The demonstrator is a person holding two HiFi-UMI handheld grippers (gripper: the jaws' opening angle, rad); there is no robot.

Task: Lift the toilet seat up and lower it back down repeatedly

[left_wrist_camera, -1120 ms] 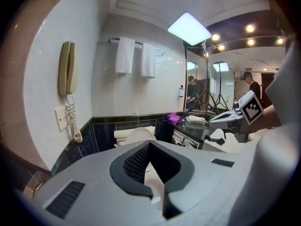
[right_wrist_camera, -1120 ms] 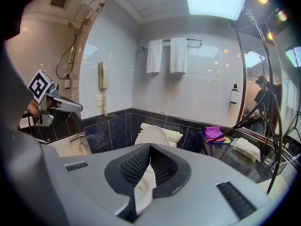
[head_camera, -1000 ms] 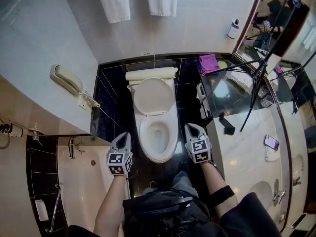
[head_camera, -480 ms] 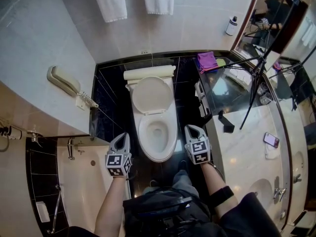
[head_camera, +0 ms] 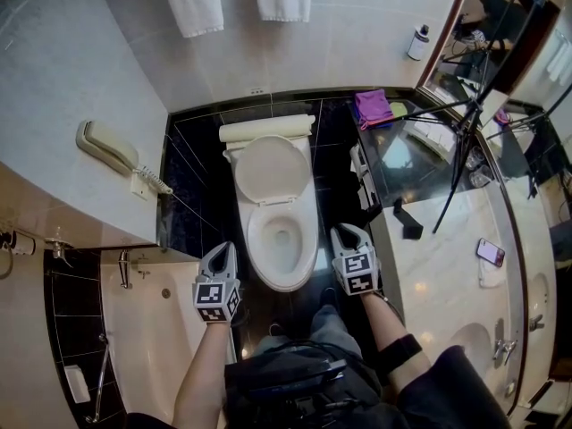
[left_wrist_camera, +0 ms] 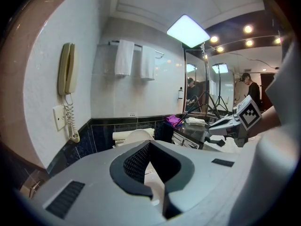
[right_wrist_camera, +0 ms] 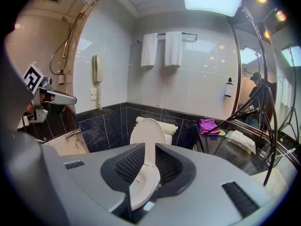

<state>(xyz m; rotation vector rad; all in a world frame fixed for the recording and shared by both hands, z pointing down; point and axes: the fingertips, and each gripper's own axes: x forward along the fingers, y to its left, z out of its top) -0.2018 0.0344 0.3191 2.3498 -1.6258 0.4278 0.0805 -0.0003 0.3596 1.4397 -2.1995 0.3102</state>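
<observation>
While both grippers flanked the toilet seat, untouched | left gripper: jaws pressed together, empty; right gripper: jaws just opening slightly, pinching nothing

Bright, even light pours from a ceiling panel and spotlights — glare streaks the glossy wall tiles. Both gripper views bow strongly, corners black; the left gripper looms near, soft.
</observation>
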